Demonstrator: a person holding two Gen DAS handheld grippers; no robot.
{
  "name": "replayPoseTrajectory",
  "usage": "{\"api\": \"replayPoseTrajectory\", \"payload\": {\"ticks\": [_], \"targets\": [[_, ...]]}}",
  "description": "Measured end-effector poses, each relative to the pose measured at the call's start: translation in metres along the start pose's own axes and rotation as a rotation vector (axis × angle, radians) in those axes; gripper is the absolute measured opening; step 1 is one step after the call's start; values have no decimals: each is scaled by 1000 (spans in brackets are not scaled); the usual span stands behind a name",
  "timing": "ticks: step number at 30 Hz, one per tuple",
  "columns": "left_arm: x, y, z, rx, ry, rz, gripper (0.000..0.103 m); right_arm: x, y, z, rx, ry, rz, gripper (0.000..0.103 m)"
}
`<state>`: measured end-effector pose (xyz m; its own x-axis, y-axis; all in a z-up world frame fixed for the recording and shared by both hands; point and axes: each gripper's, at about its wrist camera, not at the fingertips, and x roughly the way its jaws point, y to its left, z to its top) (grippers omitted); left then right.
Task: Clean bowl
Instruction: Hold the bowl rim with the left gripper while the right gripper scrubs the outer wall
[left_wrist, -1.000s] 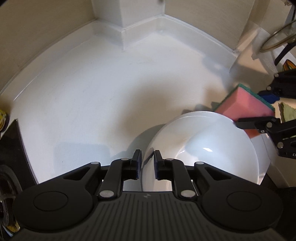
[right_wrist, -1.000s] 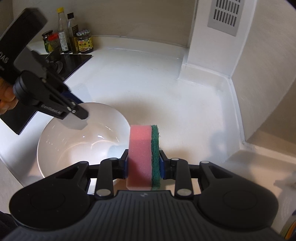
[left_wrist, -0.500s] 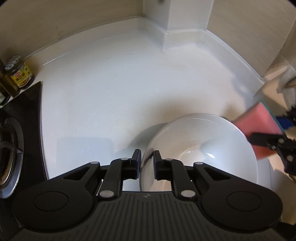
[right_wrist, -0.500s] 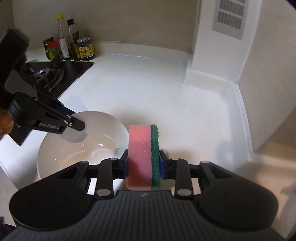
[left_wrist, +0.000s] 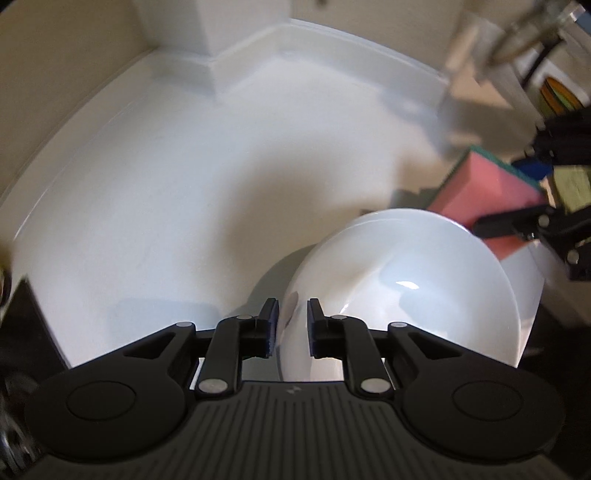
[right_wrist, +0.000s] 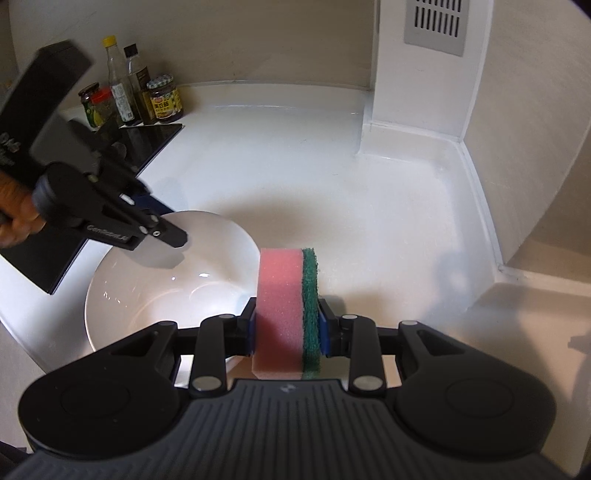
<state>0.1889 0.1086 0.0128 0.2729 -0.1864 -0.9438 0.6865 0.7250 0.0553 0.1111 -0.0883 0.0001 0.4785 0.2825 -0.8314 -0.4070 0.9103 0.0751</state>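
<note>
The bowl (right_wrist: 162, 291) looks like glazed white ceramic, smooth and glossy, with small bright highlights on its inner wall. Beside the bowl, the sponge (right_wrist: 280, 306) is a porous, matt pink foam backed by a coarse, fibrous green scouring layer. The counter (right_wrist: 332, 192) under the bowl is a smooth white surface with a soft satin sheen. Both grippers, the left gripper (left_wrist: 291, 325) and the right gripper (right_wrist: 288, 332), look like matt black plastic with ribbed bodies and small shiny metal pins. Behind the bowl, a glossy black cooktop (right_wrist: 147, 140) reflects light, and the jars and bottles (right_wrist: 129, 99) beyond it look like clear glass with paper labels.
</note>
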Motion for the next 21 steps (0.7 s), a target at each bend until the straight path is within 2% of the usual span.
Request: {"api": "replayPoseTrajectory", "payload": {"ticks": [1, 2, 5, 7, 9, 12, 16, 19, 21], "targets": [[4, -3, 2, 41, 19, 7, 15, 0, 0, 0, -8, -1, 0, 27], [5, -6, 4, 42, 27, 7, 15, 0, 1, 0, -15, -2, 0, 27], [3, -1, 2, -29, 47, -12, 14, 0, 1, 0, -24, -2, 5, 27], [1, 6, -3, -147, 42, 0, 14, 1, -1, 1, -21, -2, 19, 27], [-2, 10, -17, -304, 24, 58, 14, 3, -3, 3, -16, -4, 28, 27], [-8, 6, -37, -488, -8, 155, 11, 9, -6, 9, 8, -16, 39, 27], [-13, 2, -57, -647, -43, 166, 8, 12, -10, 12, 69, -20, 50, 27], [-14, 5, -57, -625, -23, 127, 8, 10, -7, 9, 76, -15, 37, 27], [-13, 9, -51, -563, 6, 90, 9, 9, -6, 8, 76, -15, 33, 27]]}}
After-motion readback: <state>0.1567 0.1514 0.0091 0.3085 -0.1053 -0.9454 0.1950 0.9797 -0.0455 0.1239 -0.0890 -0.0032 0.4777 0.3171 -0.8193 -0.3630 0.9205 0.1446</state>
